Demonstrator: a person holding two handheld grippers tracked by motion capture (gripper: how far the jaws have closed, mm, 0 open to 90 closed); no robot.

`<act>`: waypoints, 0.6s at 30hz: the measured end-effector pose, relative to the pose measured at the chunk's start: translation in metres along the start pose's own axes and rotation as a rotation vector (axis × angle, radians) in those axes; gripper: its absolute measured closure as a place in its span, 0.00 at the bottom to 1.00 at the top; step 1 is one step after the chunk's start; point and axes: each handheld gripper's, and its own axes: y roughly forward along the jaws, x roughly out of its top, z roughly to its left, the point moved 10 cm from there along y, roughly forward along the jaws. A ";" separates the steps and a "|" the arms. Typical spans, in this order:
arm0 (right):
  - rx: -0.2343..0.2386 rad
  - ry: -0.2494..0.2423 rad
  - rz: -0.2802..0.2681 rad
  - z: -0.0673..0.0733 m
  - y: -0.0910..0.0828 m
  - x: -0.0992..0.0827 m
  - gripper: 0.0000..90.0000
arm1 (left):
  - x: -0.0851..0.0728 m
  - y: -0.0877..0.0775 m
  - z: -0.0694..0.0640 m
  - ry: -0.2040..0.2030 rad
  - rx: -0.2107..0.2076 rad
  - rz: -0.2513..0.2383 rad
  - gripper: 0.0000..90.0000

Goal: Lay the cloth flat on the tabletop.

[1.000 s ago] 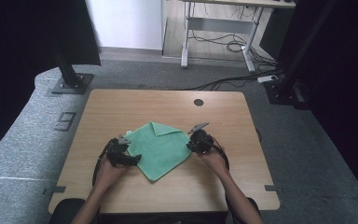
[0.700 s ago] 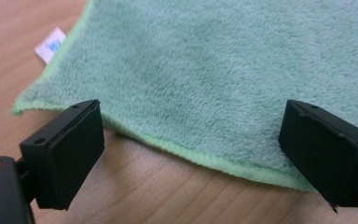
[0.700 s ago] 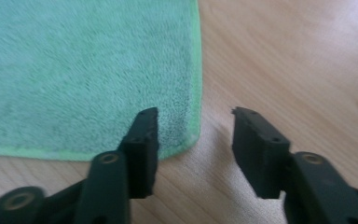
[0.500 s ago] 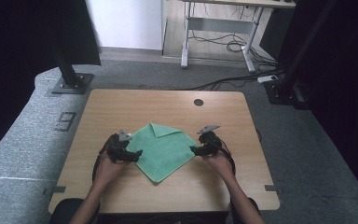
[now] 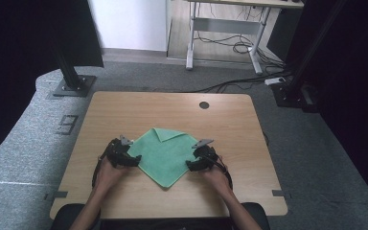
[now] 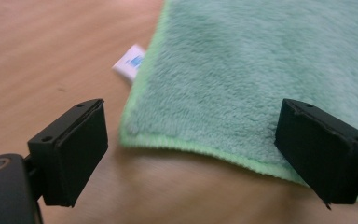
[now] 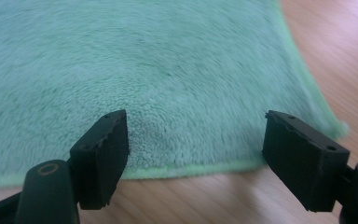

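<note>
We had both hands low at the green cloth [image 5: 165,155]: left gripper [image 5: 133,160] released, right gripper [image 5: 190,165] just opening, nothing gripped.

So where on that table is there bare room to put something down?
The far half of the table, from the green cloth back to the round hole, is bare wood. The far right corner is free too. The near middle is crowded: cloth, left gripper, right gripper.

Looks like a lab or test room: bare wooden table [image 5: 124,110] on grey carpet [image 5: 24,143], black rig posts [image 5: 67,62] bolted down either side, loose cables [image 5: 230,45] under a desk [image 5: 230,9] behind.
</note>
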 end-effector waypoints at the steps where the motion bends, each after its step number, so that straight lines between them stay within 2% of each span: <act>1: -0.006 0.006 0.000 -0.004 -0.001 -0.001 0.25 | -0.002 -0.002 -0.010 0.006 -0.015 0.005 0.10; 6: -0.054 0.093 -0.004 -0.039 -0.005 -0.012 0.25 | -0.001 -0.010 -0.050 0.089 -0.097 0.012 0.10; 7: -0.061 0.110 -0.002 -0.046 -0.006 -0.014 0.25 | 0.003 -0.012 -0.052 0.099 -0.096 0.002 0.10; 9: -0.074 0.122 -0.011 -0.052 -0.010 -0.015 0.24 | 0.014 -0.015 -0.049 0.094 -0.098 -0.033 0.10; 12: 0.000 0.137 -0.078 -0.039 -0.022 -0.010 0.22 | 0.032 -0.011 -0.038 0.083 -0.086 -0.063 0.13; 15: 0.032 0.120 -0.063 -0.025 -0.024 -0.014 0.21 | 0.047 0.000 -0.038 0.115 -0.117 -0.068 0.16; 17: 0.035 0.106 -0.047 -0.019 -0.021 -0.019 0.21 | 0.059 0.008 -0.042 0.146 -0.147 -0.065 0.22; 18: 0.033 0.100 -0.038 -0.018 -0.019 -0.023 0.21 | 0.063 0.011 -0.043 0.147 -0.154 -0.065 0.23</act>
